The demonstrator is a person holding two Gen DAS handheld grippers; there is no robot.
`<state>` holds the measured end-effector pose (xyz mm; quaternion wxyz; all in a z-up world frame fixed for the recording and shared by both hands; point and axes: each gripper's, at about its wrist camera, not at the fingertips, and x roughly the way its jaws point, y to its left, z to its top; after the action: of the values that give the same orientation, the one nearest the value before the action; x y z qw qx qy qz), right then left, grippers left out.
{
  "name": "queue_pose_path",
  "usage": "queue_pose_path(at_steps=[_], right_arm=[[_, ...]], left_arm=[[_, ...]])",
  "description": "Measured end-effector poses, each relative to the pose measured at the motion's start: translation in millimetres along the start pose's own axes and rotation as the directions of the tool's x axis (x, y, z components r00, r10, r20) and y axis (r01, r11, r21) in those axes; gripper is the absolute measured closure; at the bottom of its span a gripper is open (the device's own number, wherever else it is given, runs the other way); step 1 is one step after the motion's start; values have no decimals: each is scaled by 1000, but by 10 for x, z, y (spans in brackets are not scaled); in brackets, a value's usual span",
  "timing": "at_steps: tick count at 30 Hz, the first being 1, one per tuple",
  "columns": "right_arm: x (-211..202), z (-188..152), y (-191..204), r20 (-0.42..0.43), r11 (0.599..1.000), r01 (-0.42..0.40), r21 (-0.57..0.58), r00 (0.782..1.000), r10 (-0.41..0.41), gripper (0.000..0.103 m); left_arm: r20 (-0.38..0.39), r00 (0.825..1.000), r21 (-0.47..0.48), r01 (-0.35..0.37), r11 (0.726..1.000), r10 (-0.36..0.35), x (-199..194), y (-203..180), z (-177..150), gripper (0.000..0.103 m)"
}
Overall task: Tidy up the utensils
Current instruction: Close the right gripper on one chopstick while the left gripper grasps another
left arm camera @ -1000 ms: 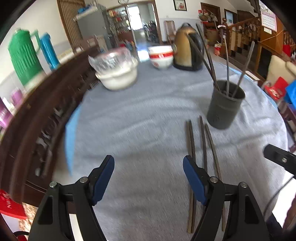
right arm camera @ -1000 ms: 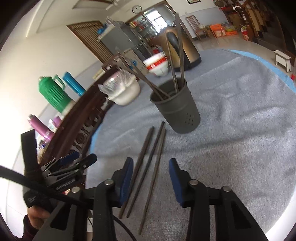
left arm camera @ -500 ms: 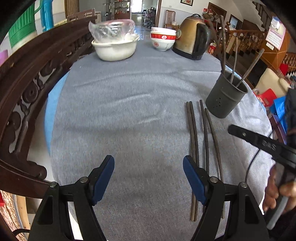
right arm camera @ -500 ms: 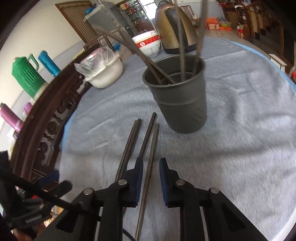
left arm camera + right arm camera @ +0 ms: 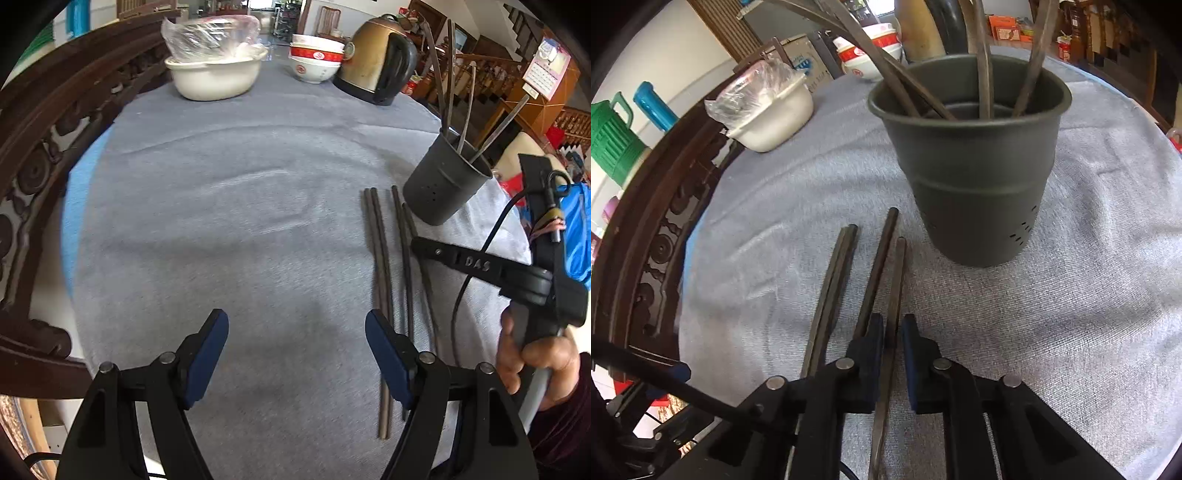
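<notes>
1. The right hand-held gripper [image 5: 893, 334] has just been closing and now pinches the rightmost chopstick [image 5: 897, 273], lying on the counter [image 5: 1089, 295] beside the grey holder [image 5: 971, 177].
2. The left hand-held gripper [image 5: 296, 345] stays wide open, empty, lower than before.

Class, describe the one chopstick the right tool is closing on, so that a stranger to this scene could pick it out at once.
Find the dark grey utensil cup on the grey tablecloth. Four dark chopsticks lie flat in front of it. The one wanted is nearest the cup, rightmost of the four, and alone runs between the right tool's blue pads.
</notes>
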<state>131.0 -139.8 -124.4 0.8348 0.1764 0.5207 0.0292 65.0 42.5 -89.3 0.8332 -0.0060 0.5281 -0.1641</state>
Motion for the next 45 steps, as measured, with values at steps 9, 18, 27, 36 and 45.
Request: queue_pose_path(at_steps=[9,18,27,36,45], right_arm=[[-50,0,-176,9,999,-10,37,1000,10,93],[-69,-30,-254,21,998,-63,31,998,63,93],[-89,-53,-305,26,995,-100,24,995,99,93],[-76,-46,-341,23,991,-129,27,991,128,93],[-75,-38,-327,19,992,-120,23,993,120,93]], left_arm=[[-76,993,49,93,994,-89,381,-172,347,30],[-127,990,90,73,993,-61,738,-402,635,33],[-147,989,105,28,994,-12,990,-503,778,33],[-140,990,94,10,996,3,1071,-500,855,33],[-142,989,102,-17,995,31,1001,-316,809,33]])
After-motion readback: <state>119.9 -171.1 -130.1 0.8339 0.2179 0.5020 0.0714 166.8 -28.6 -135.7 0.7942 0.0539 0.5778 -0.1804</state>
